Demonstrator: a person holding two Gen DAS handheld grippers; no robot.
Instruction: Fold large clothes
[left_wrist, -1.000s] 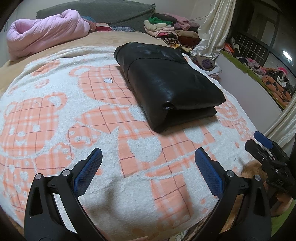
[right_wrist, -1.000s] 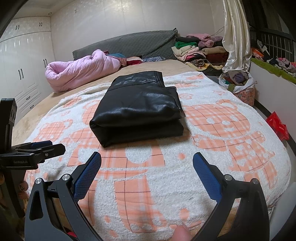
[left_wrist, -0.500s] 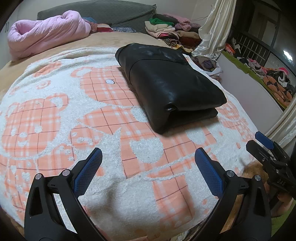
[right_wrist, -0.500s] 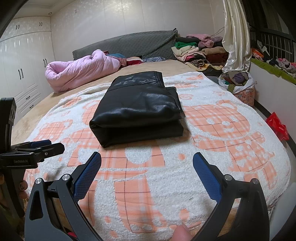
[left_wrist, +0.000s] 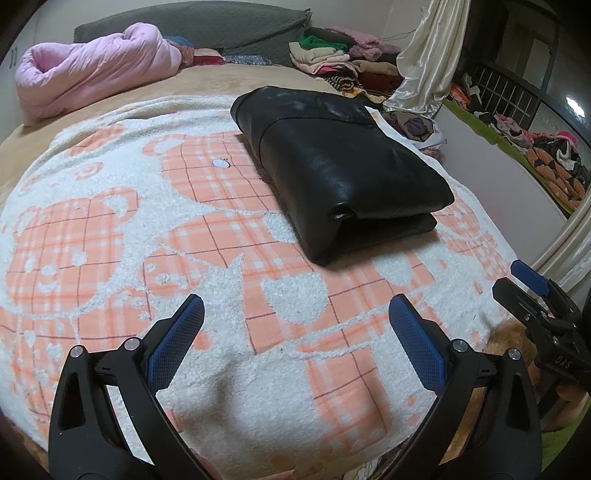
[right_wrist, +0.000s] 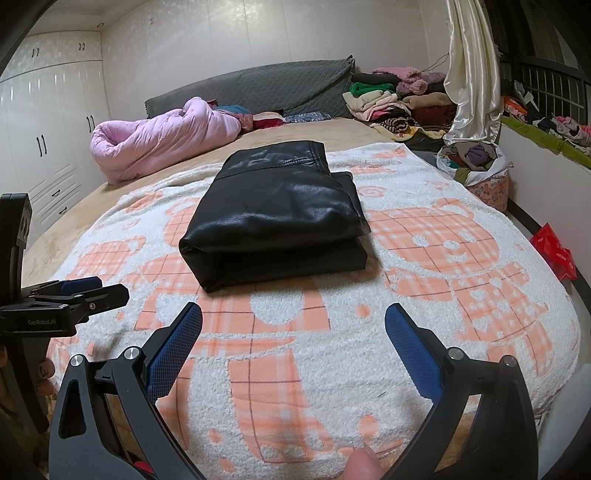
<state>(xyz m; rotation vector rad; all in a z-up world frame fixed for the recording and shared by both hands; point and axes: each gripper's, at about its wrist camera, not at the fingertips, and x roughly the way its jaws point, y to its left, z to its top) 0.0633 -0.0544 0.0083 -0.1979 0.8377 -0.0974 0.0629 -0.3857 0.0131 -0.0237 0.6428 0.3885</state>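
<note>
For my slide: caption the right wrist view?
Open right gripper facing folded black leather garment on bear-print blanket.

I'm looking at a home bedroom: a big bed (right_wrist: 369, 127) under a bear-print blanket (right_wrist: 443, 295), white wardrobes (right_wrist: 55, 155), and clothes piled up (right_wrist: 388, 98) by the curtain (right_wrist: 469, 74).

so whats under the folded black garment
The folded black garment lies on the bear-print blanket, which spreads over the tan bed. Whatever sits directly beneath it is covered.

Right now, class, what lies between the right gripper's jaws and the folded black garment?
Only bare bear-print blanket. In the right wrist view nothing rests between the right gripper, jaws open, and the folded black garment.
</note>
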